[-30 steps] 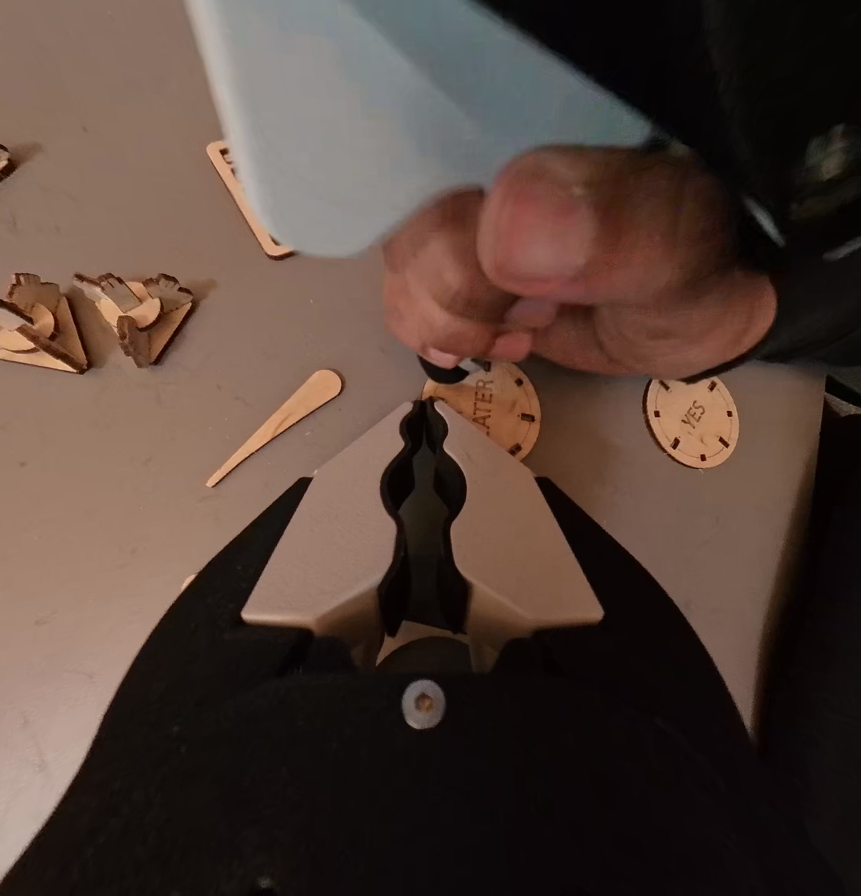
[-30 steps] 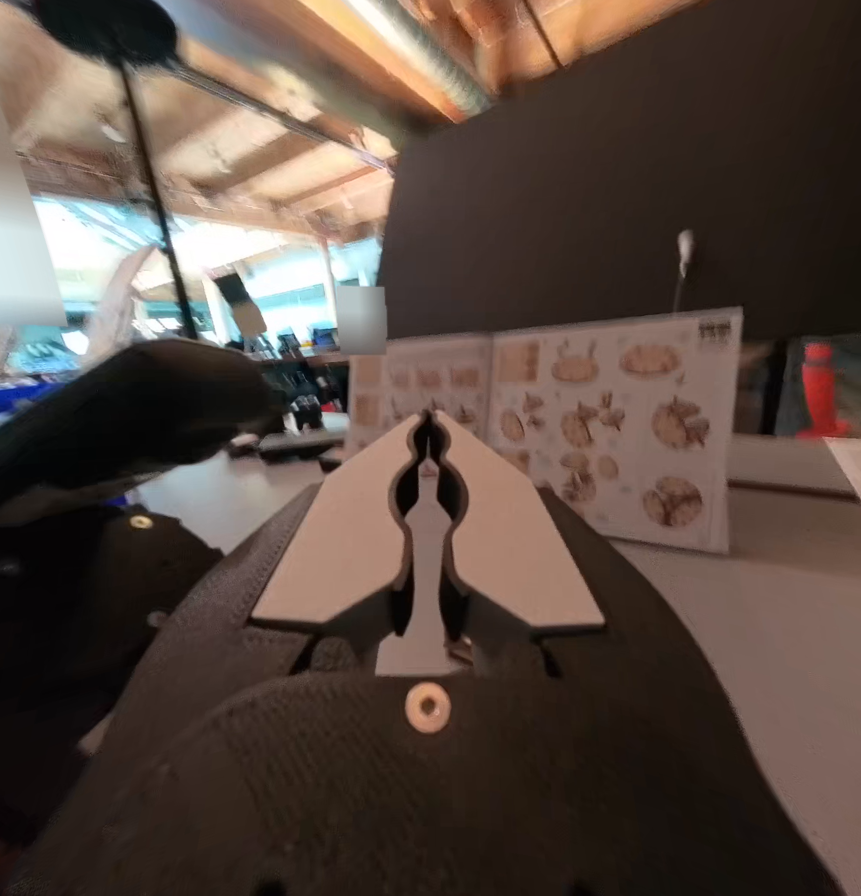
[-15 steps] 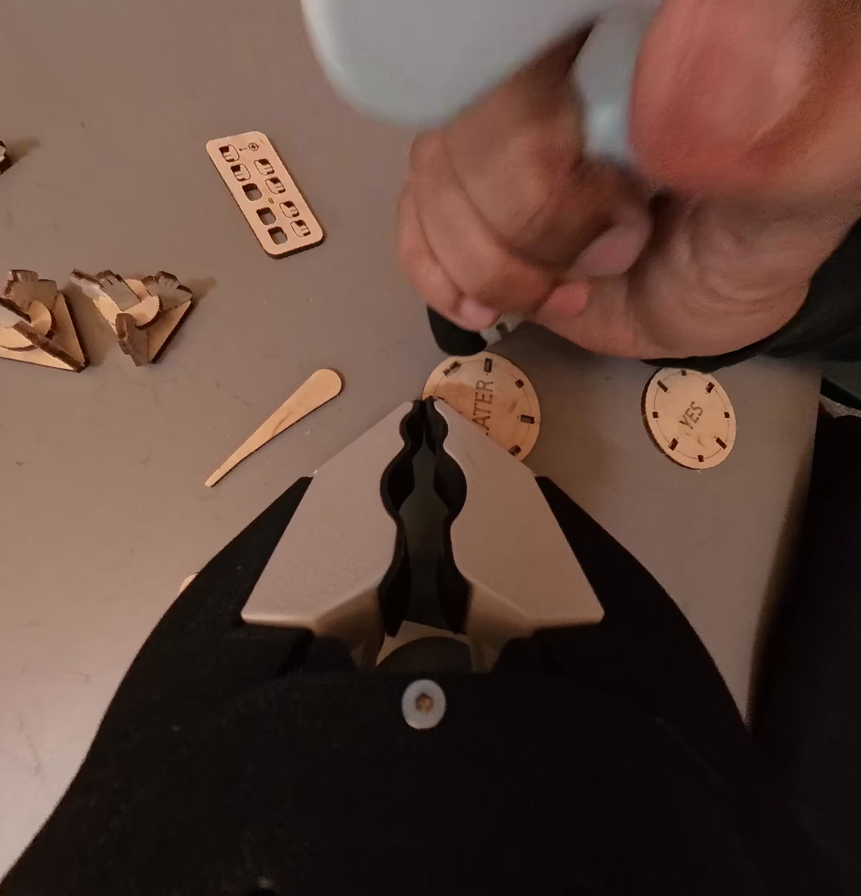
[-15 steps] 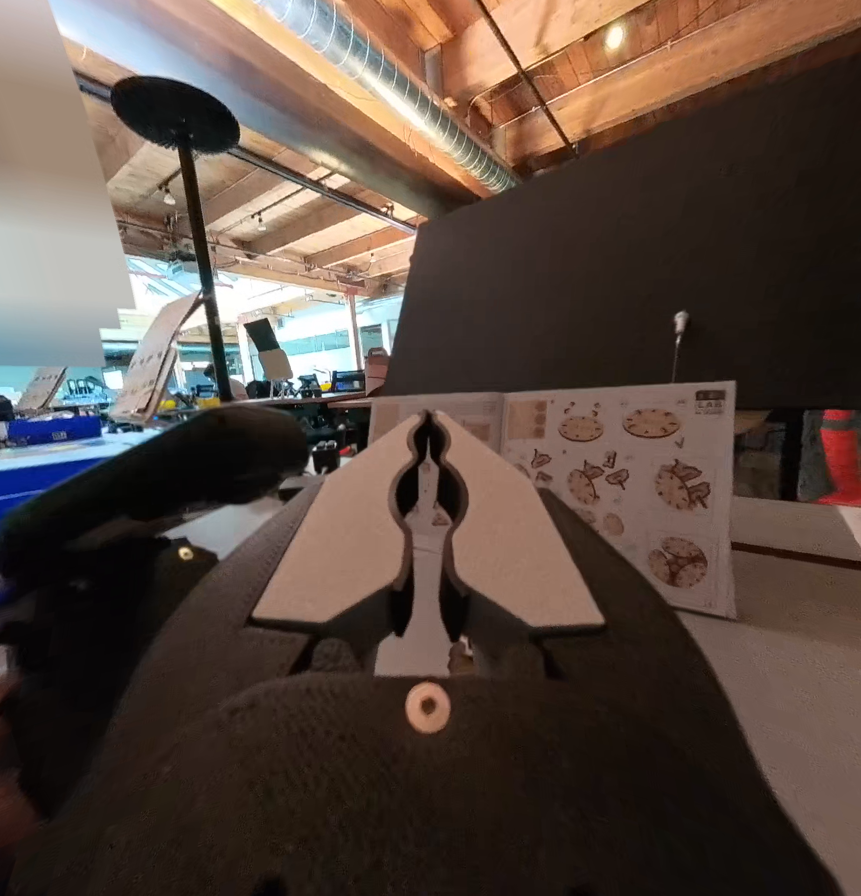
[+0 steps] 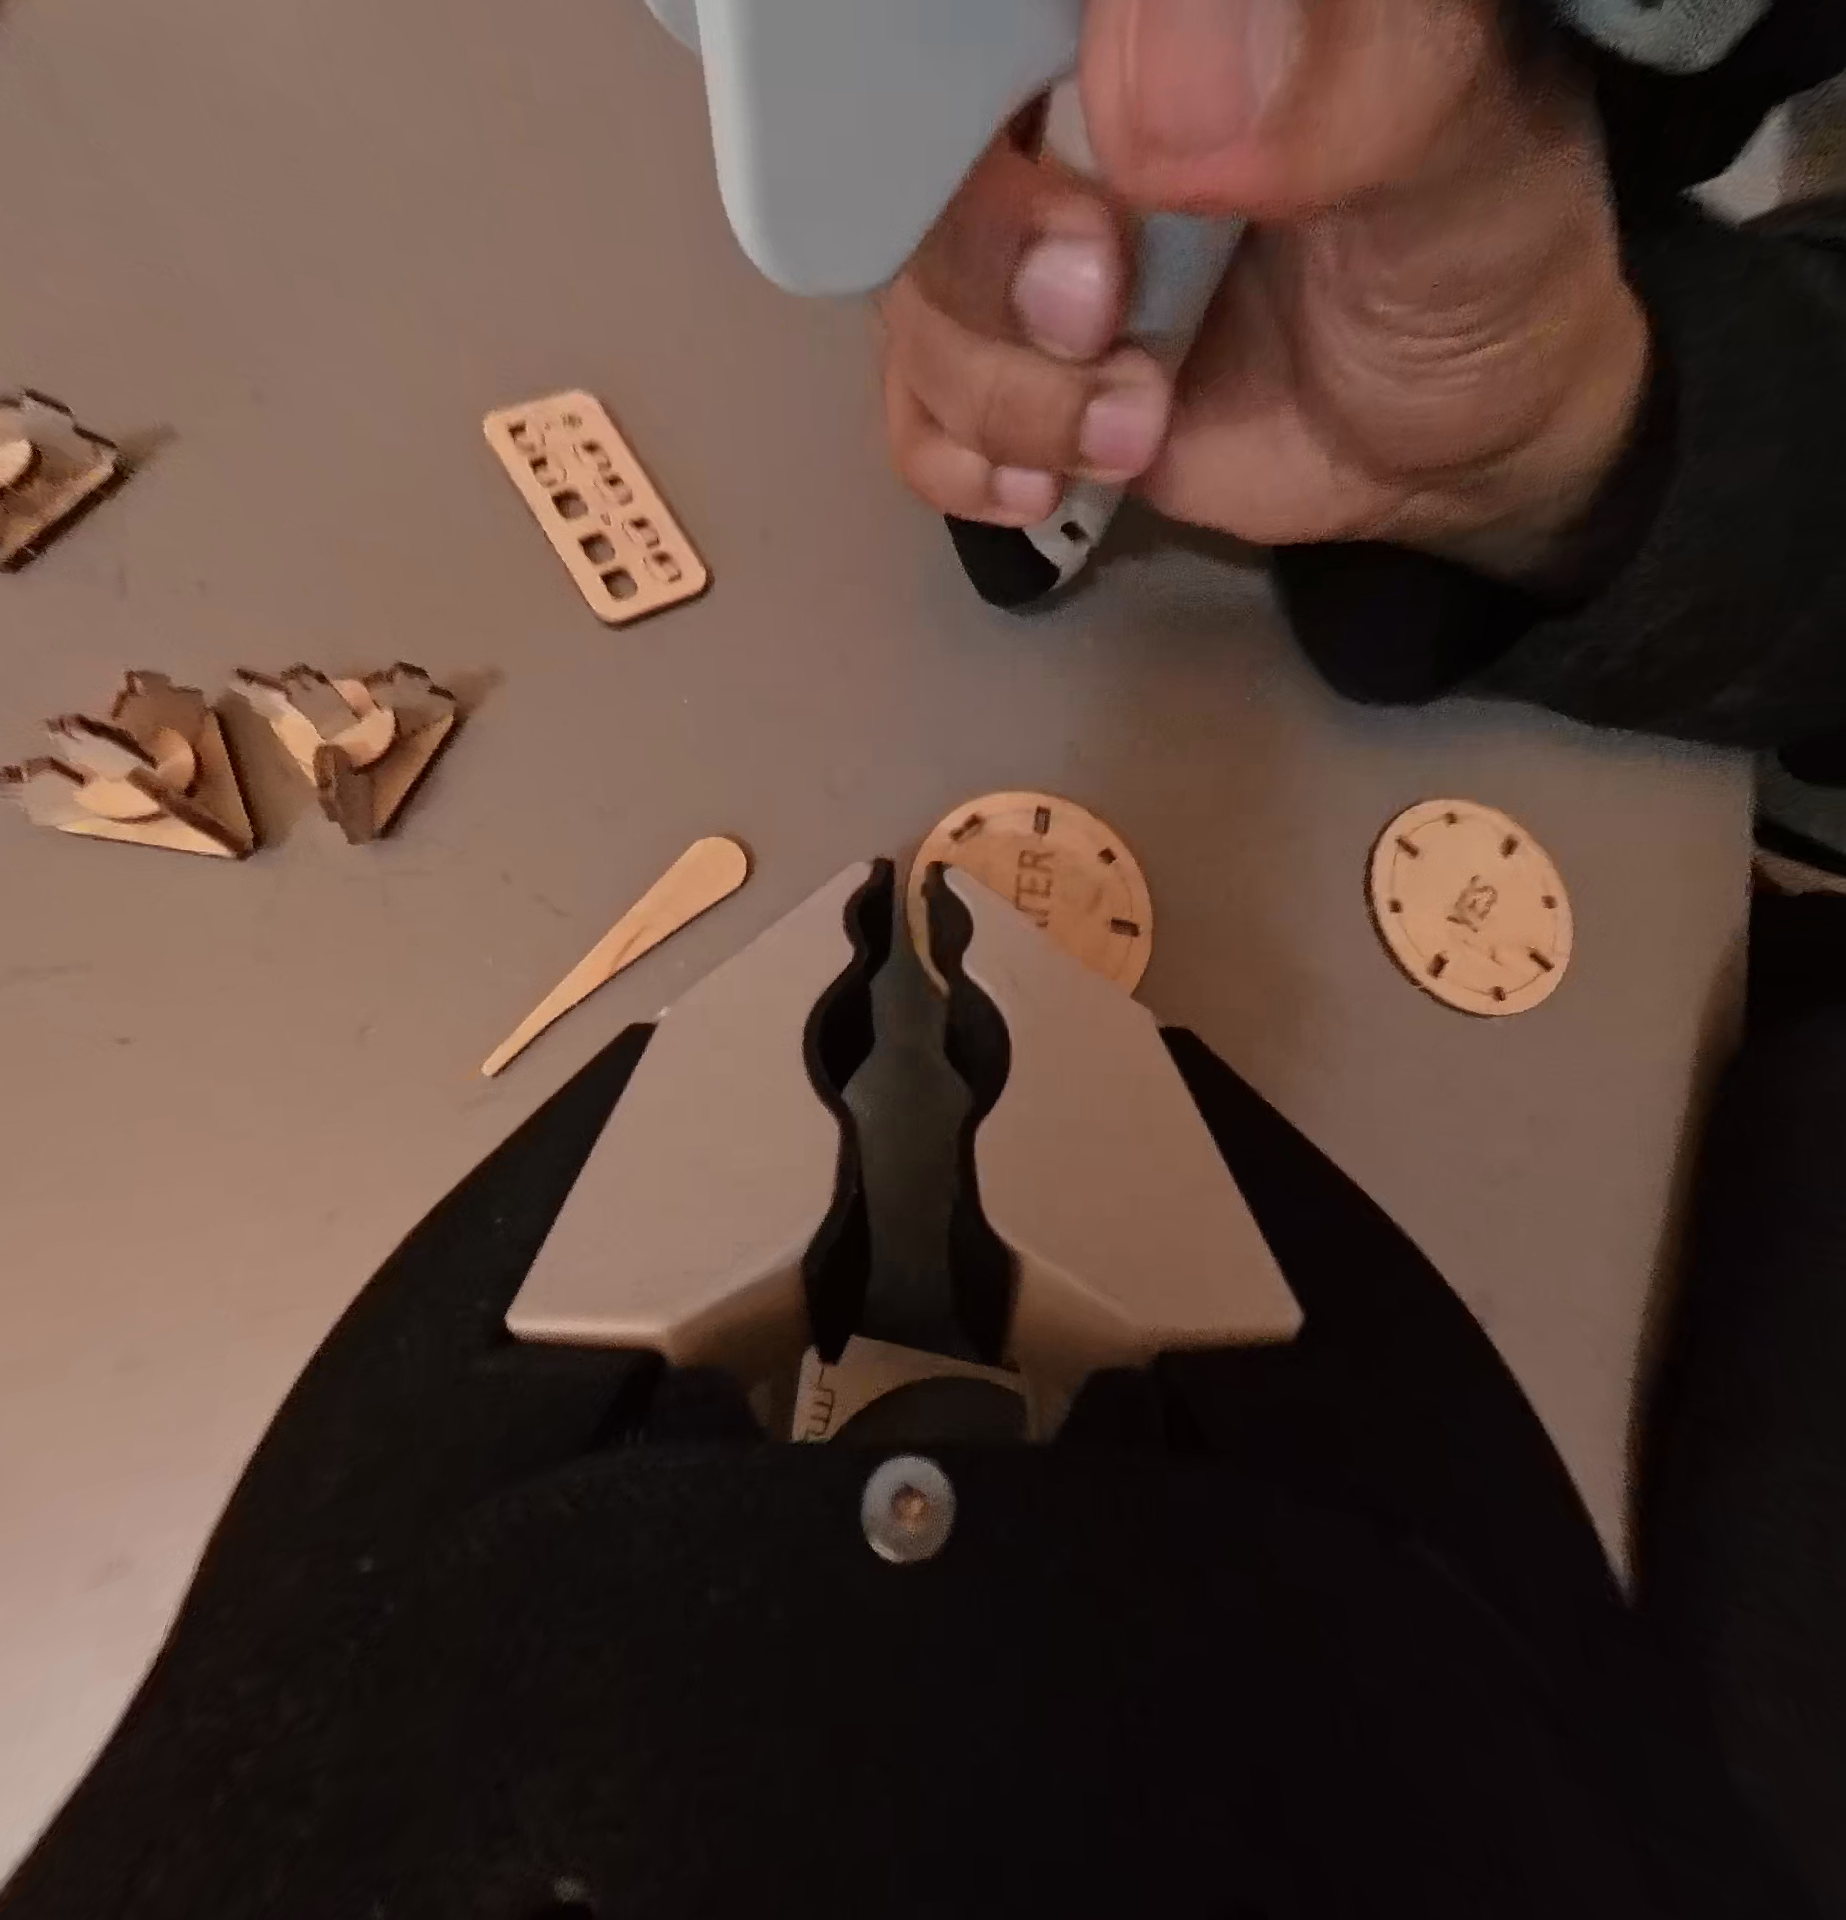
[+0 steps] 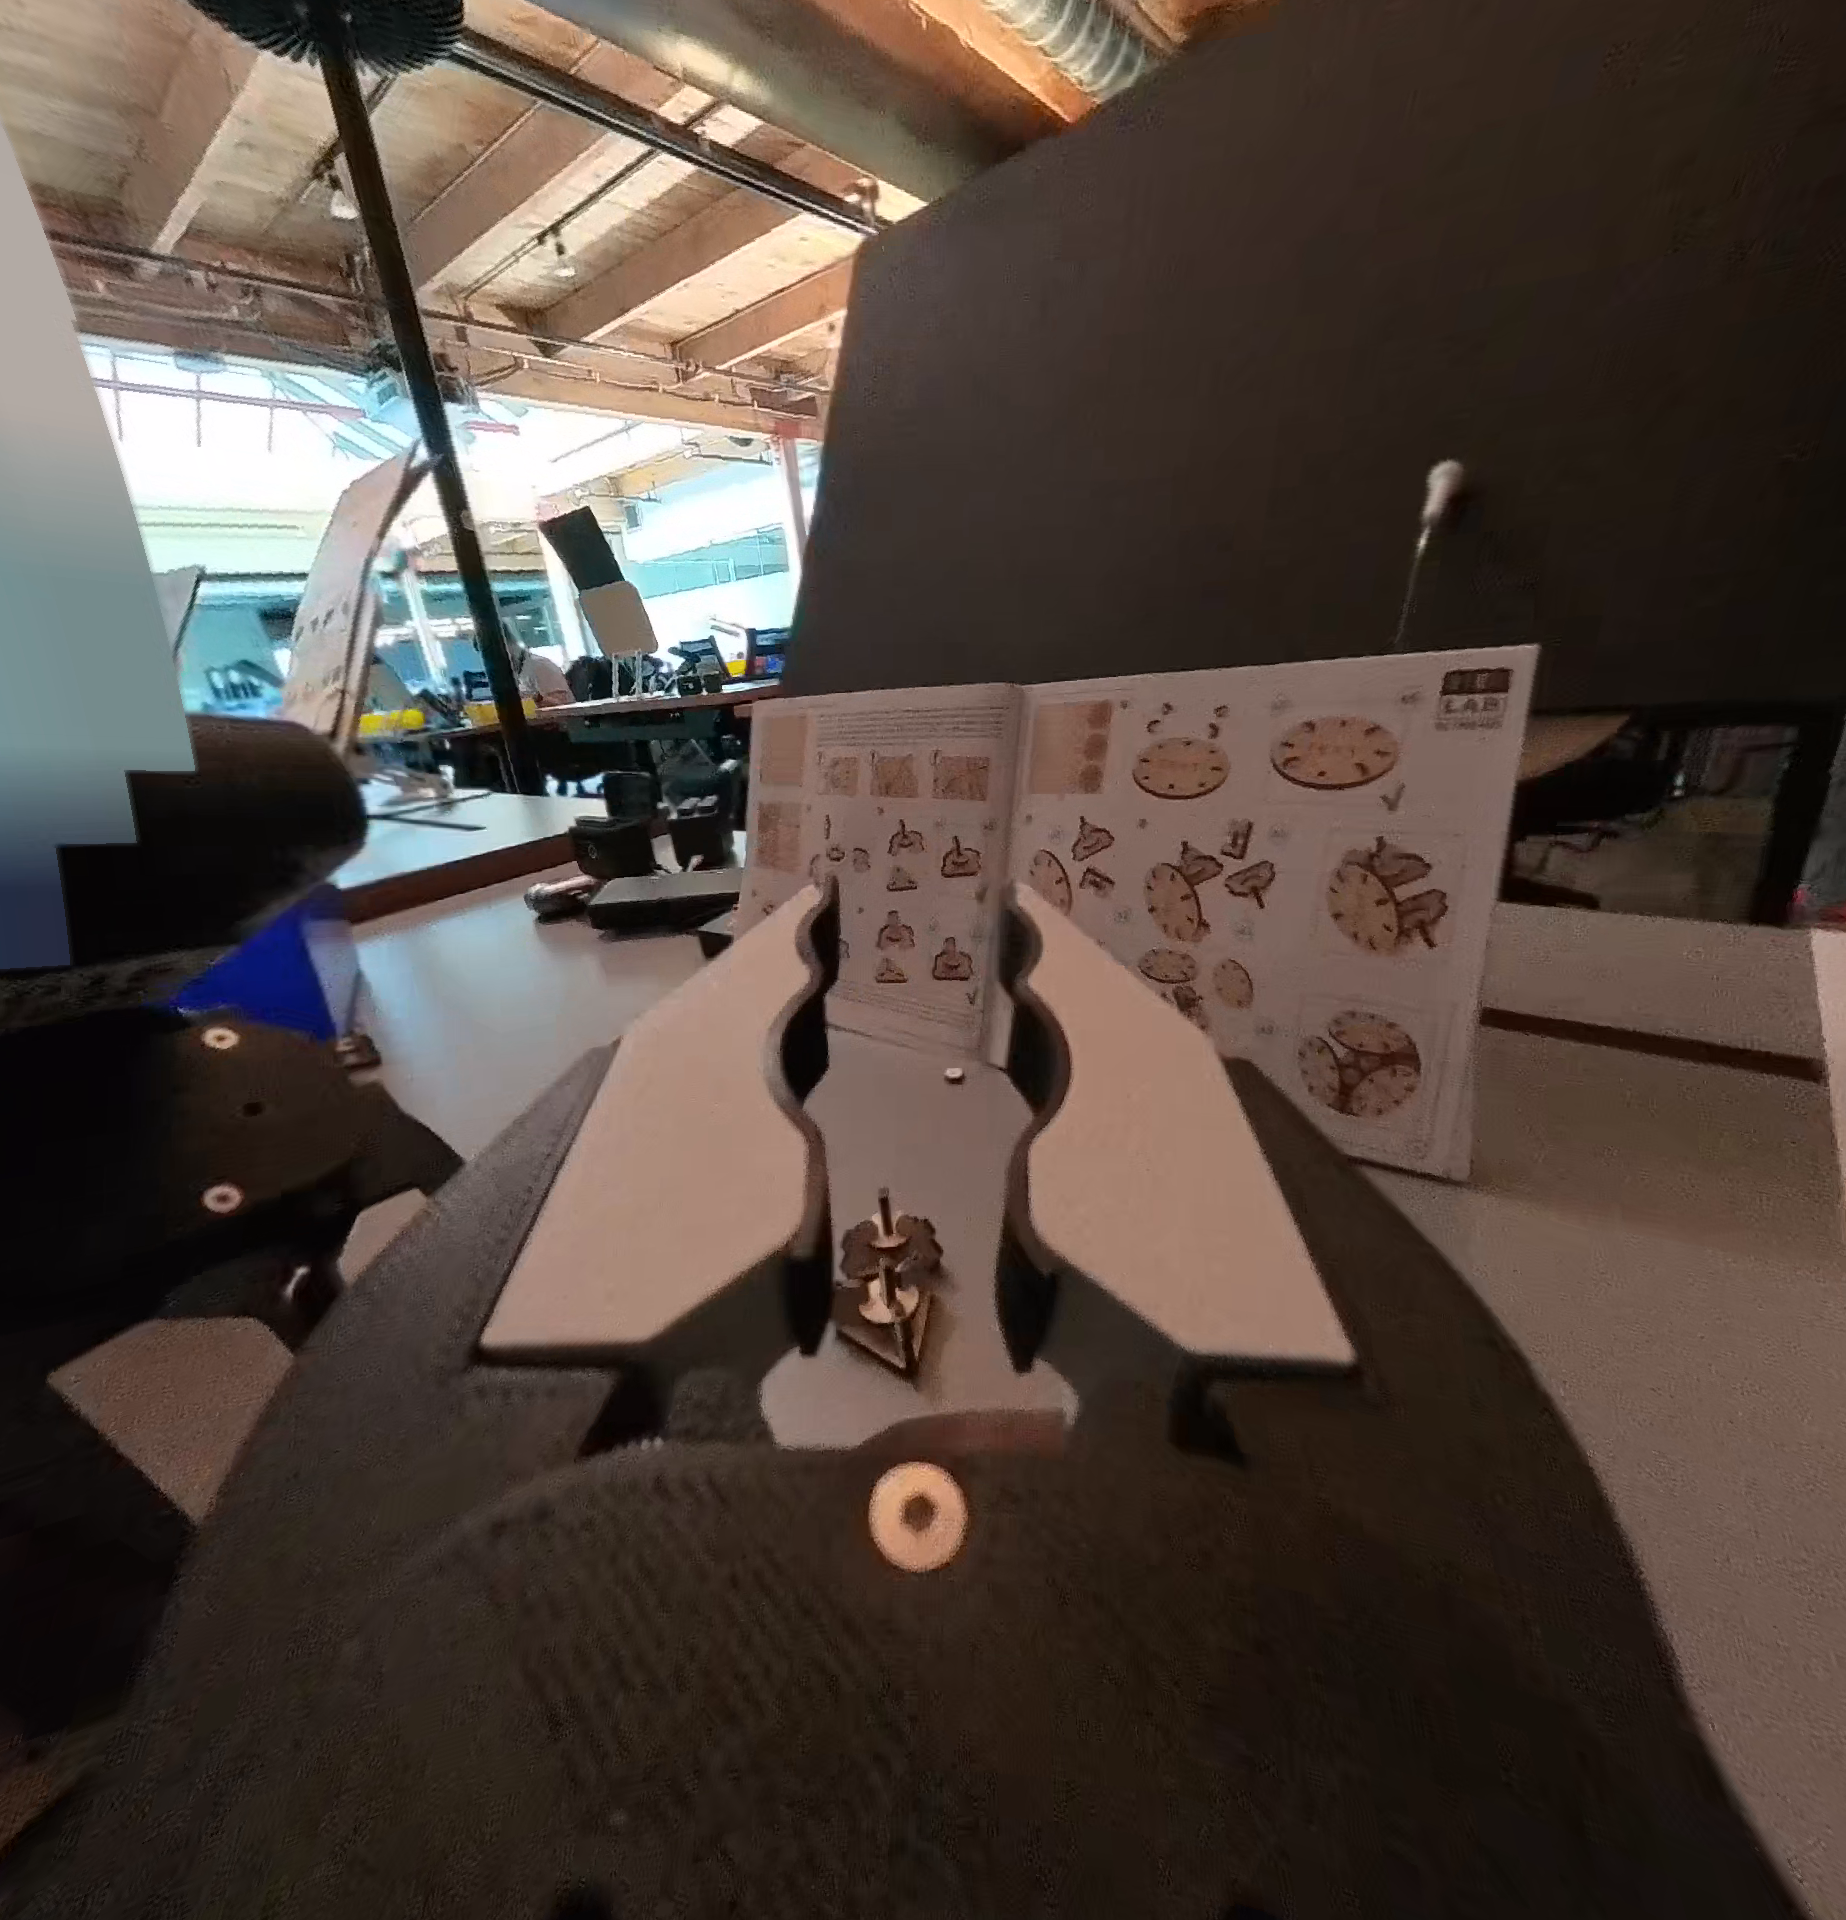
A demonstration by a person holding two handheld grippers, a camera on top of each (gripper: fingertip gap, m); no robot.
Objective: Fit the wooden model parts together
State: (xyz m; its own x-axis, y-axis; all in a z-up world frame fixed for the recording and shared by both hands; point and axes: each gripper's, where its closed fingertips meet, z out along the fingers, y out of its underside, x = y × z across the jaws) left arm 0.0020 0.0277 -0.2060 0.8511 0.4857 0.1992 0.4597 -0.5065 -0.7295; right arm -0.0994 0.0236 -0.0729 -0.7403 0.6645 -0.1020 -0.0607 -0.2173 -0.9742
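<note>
We see the left gripper [image 5: 906, 878] above a grey table [image 5: 275, 260], its jaws now parted a crack where they were shut a moment ago, and bare; its tips sit over the rim of a wooden disc [image 5: 1054, 894]. At 3 o'clock lies a second disc [image 5: 1470, 920], at 9 o'clock a wooden stick [image 5: 638, 940]. A hand [image 5: 1262, 343] grips a grey handle at 1 o'clock. The right gripper [image 6: 917, 904] has opened wide from shut and holds nothing; a small wooden assembly [image 6: 888, 1288] stands on the table between its fingers, untouched, with a booklet [image 6: 1262, 883] at 12 o'clock.
</note>
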